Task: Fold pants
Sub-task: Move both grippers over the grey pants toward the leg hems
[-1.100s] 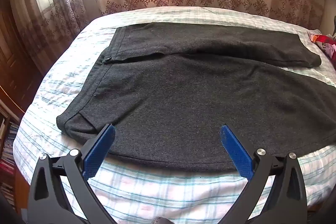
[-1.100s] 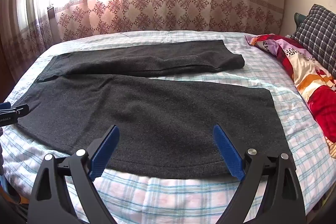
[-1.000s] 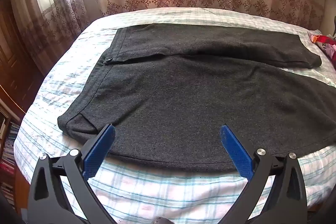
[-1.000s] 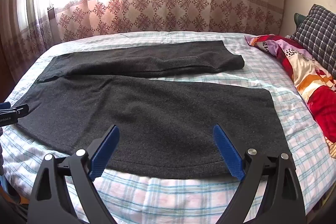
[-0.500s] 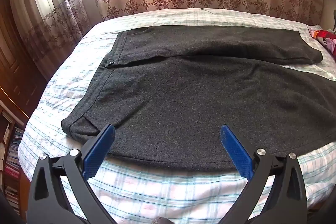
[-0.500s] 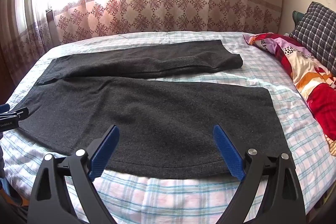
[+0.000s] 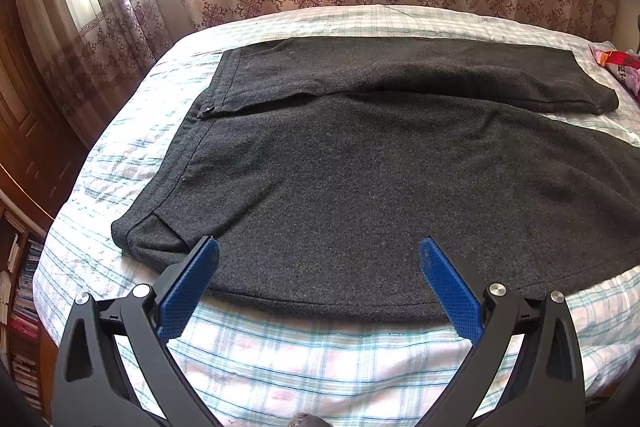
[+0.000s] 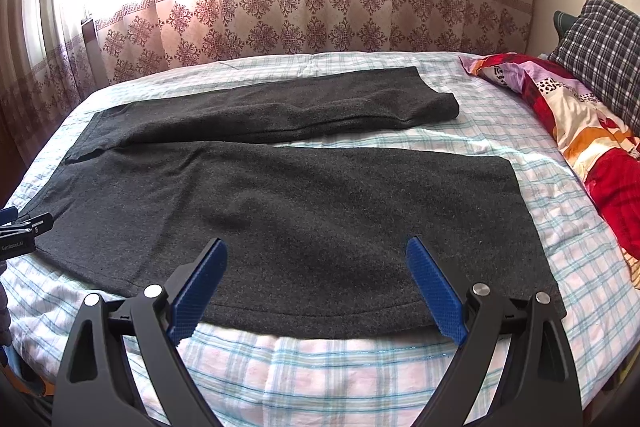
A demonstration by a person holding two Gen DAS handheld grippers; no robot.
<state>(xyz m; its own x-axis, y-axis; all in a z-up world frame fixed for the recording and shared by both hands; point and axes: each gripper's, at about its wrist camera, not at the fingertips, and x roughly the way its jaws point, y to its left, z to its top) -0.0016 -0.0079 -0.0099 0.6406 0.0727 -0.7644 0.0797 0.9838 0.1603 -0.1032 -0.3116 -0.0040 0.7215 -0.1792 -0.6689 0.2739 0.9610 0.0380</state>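
Dark grey pants [image 7: 360, 167] lie flat on the checked bed sheet [image 7: 320, 355], waistband to the left, both legs running right. In the right wrist view the same pants [image 8: 300, 211] show the near leg's hem at the right and the far leg a little apart behind it. My left gripper [image 7: 318, 267] hovers open over the near edge by the waistband end, nothing between its blue pads. My right gripper [image 8: 316, 267] is open too, above the near leg's front edge. The left gripper's tip [image 8: 24, 231] shows at the right wrist view's left border.
A red, orange and purple quilt [image 8: 580, 131] and a checked pillow [image 8: 600, 43] lie at the bed's right end. Patterned curtains [image 8: 320, 15] hang behind the bed. A dark wooden bookshelf [image 7: 20, 267] stands left of it.
Both views have crept slightly; the pants' waistband corner sits a little further right in the left wrist view. Both grippers stay open and the pants lie as before.
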